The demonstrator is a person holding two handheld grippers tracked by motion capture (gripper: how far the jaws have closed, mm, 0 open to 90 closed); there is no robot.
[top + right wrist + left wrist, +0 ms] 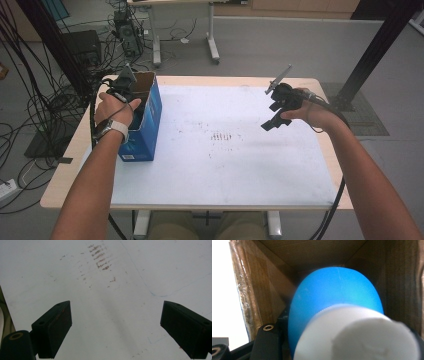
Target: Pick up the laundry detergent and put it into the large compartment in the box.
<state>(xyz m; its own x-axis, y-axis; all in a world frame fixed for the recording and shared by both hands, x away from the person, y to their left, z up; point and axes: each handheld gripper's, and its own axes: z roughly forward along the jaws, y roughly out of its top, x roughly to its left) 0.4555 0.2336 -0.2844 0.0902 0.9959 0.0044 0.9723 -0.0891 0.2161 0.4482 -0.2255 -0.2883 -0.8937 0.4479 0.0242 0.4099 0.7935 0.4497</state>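
Presently my left tool is down inside the blue box, pinching a blue bottle with a white cap. Risk: the bottle, close to the cardboard walls, could snag or slip if tilted. My right tool hangs spread and empty. Beneath it the white tabletop is scuffed brown; beyond, cables trail over grey floor.

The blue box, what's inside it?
Inside the box is a blue bottle with a white cap, held by the left gripper. Brown cardboard walls surround it. The bottle covers the bottom, so anything beneath it is hidden.
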